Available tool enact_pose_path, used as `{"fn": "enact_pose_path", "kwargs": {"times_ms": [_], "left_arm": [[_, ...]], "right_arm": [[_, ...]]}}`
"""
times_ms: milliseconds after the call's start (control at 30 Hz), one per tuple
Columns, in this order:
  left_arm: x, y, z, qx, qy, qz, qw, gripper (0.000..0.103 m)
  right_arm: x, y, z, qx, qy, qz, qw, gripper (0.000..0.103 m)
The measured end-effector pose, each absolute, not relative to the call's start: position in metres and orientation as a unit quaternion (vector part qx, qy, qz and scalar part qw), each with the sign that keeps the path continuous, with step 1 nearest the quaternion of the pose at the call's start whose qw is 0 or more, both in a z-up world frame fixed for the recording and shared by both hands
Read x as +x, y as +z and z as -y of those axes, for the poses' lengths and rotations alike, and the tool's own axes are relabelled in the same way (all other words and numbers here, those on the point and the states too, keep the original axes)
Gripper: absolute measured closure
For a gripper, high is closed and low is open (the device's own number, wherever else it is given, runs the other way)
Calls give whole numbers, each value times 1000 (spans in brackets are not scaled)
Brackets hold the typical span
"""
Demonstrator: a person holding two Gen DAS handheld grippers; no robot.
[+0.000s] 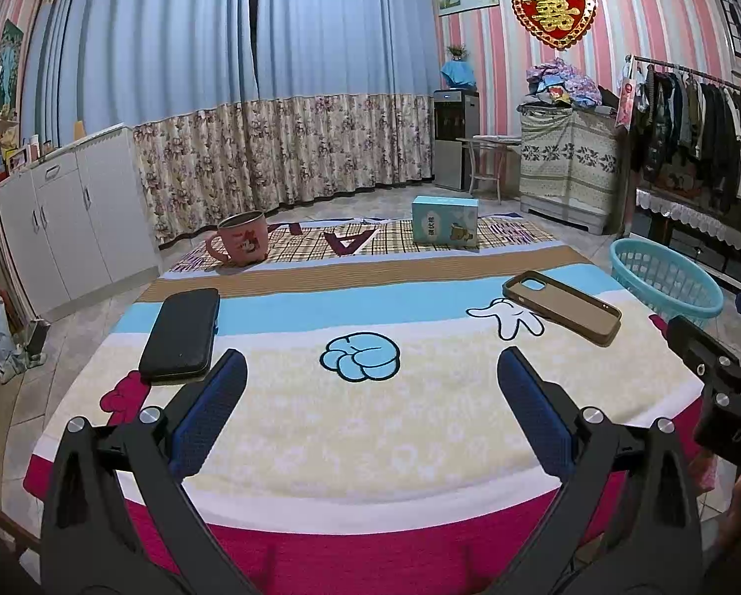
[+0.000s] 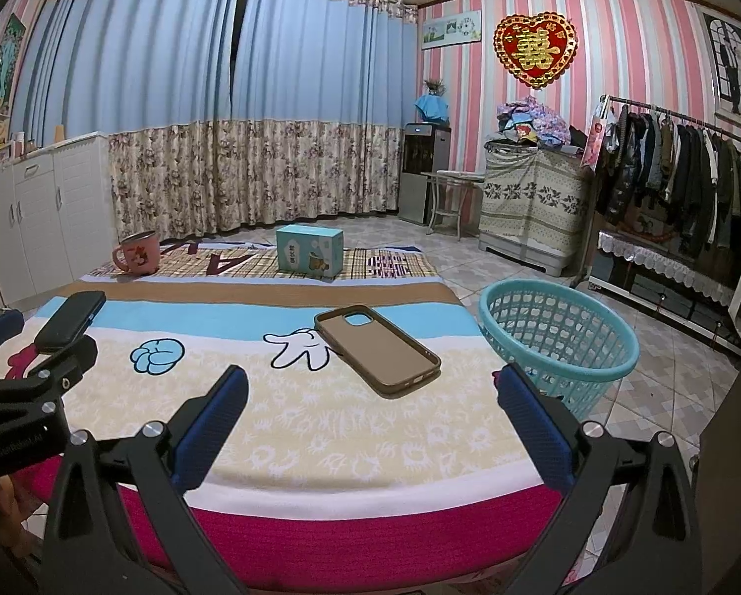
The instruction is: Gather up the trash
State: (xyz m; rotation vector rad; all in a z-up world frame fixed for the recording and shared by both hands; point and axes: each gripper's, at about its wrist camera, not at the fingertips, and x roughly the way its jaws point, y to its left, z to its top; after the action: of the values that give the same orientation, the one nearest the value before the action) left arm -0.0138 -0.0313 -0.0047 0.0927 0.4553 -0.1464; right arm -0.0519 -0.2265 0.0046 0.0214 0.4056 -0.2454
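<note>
On the cartoon-print cloth lie a brown phone case (image 1: 562, 306) (image 2: 377, 349), hollow side up, and a black zip case (image 1: 179, 333) (image 2: 71, 320). Farther back stand a light blue carton (image 1: 444, 221) (image 2: 310, 252) and a pink mug (image 1: 241, 245) (image 2: 137, 254). A turquoise plastic basket (image 1: 666, 283) (image 2: 558, 342) stands on the floor just off the right edge. My left gripper (image 1: 370, 372) hangs open over the near middle of the cloth, empty. My right gripper (image 2: 372, 389) is open too, just short of the phone case, with its right finger over the basket's near rim.
The covered table (image 1: 370, 446) drops off at its magenta front edge. White cabinets (image 1: 73, 213) line the left wall, curtains the back. A clothes rack (image 2: 682, 173), a draped crate (image 2: 534, 203) and a water dispenser (image 2: 427, 173) stand to the right on the tiled floor.
</note>
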Motion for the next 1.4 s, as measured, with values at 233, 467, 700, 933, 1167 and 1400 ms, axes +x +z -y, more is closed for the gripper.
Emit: {"fn": "enact_pose_path", "kwargs": {"times_ms": [233, 467, 700, 933, 1167, 1400], "left_arm": [[-12, -7, 30, 49, -69, -226, 970, 5], [-13, -6, 30, 47, -69, -224, 971, 5], [-14, -4, 30, 48, -69, -222, 971, 5], [-15, -2, 30, 48, -71, -221, 972, 5], [-16, -2, 31, 48, -71, -220, 972, 5], [-15, -1, 31, 48, -71, -220, 972, 5]], "right_arm": [[-52, 4, 228, 13, -119, -199, 973, 4], [-53, 5, 229, 11, -121, -199, 972, 4], [-53, 5, 230, 11, -121, -200, 972, 4], [-53, 4, 230, 9, -122, -200, 972, 4], [-53, 4, 230, 8, -122, -200, 972, 4], [-52, 3, 231, 7, -122, -199, 972, 4]]}}
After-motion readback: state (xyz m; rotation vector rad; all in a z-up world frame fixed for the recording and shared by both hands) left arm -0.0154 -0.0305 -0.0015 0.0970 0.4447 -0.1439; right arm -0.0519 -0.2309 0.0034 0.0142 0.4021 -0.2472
